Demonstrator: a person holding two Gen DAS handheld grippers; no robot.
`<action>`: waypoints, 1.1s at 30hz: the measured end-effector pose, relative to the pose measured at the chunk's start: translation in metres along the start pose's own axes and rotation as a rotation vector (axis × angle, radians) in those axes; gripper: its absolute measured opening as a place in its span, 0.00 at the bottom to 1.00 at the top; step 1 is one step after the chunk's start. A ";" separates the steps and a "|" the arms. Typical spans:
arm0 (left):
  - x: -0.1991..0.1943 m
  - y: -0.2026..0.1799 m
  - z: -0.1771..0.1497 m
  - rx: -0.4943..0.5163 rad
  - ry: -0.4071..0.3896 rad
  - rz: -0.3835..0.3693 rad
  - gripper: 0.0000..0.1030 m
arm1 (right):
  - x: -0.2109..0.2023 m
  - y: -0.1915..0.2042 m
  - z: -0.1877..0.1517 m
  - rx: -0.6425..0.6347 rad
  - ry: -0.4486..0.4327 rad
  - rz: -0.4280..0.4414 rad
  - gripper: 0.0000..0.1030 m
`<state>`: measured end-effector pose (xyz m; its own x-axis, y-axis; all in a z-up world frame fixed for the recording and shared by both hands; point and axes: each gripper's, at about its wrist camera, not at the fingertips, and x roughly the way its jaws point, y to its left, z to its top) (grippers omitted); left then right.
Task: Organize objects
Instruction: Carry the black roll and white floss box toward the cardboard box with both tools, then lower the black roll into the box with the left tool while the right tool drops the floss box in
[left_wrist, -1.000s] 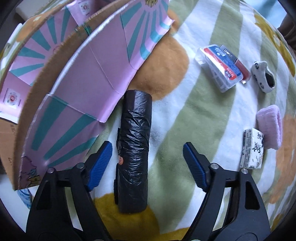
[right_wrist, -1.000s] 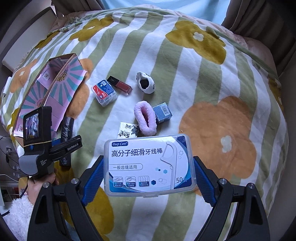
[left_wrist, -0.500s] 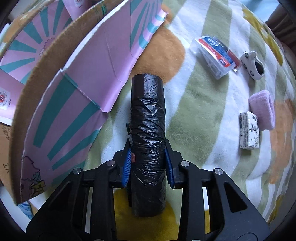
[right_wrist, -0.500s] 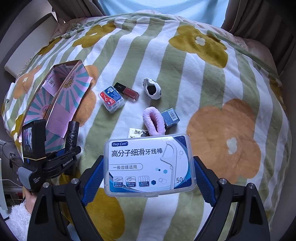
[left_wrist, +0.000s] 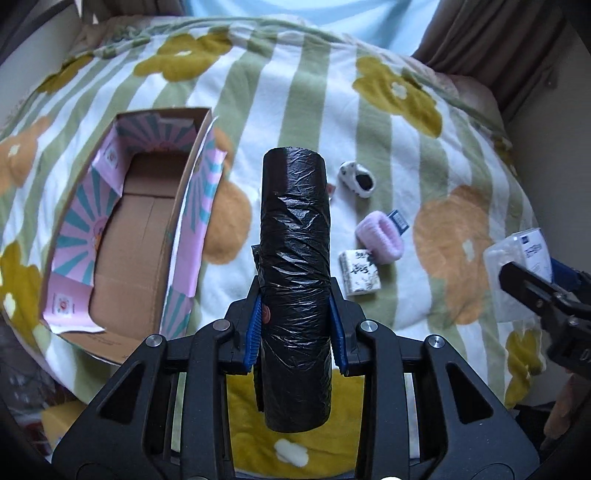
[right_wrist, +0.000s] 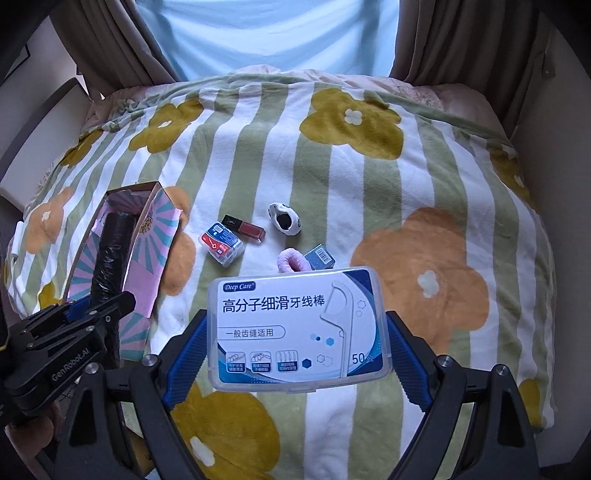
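A striped blanket (right_wrist: 332, 177) with yellow and orange flowers covers the bed, with curtains (right_wrist: 110, 40) at the far end. Loose items lie near its middle: a small clear case with a red and blue label (right_wrist: 221, 243), touching a dark red tube (right_wrist: 245, 229); a black-and-white cow-patterned piece (right_wrist: 284, 218) just beyond; a pink fluffy band (left_wrist: 379, 237) with a small blue carton (right_wrist: 320, 257) beside it; a white packet with black print (left_wrist: 360, 272) near the band. An open cardboard box (left_wrist: 129, 236), pink and teal rays on its flaps, lies at the left of the blanket, brown floor bare; its raised right flap stands between the cavity and the loose items.

Left gripper (left_wrist: 295, 332): clenched on a roll of black plastic bags (left_wrist: 294, 280), blue pads pressing its lower half from both sides; the roll stands along the fingers, held clear of the blanket, just right of the box in the left wrist view and in front of the box in the right wrist view.

Right gripper (right_wrist: 295, 354): jaws set wide, grasping a clear floss-pick box (right_wrist: 295, 328) across its length, one blue pad at each short end; label facing the camera, held above the blanket on the near side of the pink band, partly hiding it.
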<state>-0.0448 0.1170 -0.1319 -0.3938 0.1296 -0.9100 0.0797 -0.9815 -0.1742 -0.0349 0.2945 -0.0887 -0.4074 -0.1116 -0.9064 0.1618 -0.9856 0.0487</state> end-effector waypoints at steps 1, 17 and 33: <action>-0.012 -0.003 0.004 0.016 -0.011 -0.011 0.27 | -0.004 0.003 0.000 0.006 -0.004 -0.002 0.85; -0.078 0.042 0.036 0.028 -0.082 -0.034 0.27 | -0.018 0.086 0.052 -0.093 -0.074 0.067 0.85; -0.032 0.203 0.042 -0.180 0.002 0.059 0.27 | 0.099 0.261 0.128 -0.358 0.028 0.225 0.85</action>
<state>-0.0544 -0.0924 -0.1221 -0.3822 0.0734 -0.9212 0.2649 -0.9463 -0.1853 -0.1479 0.0099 -0.1122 -0.3026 -0.3107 -0.9010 0.5478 -0.8303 0.1024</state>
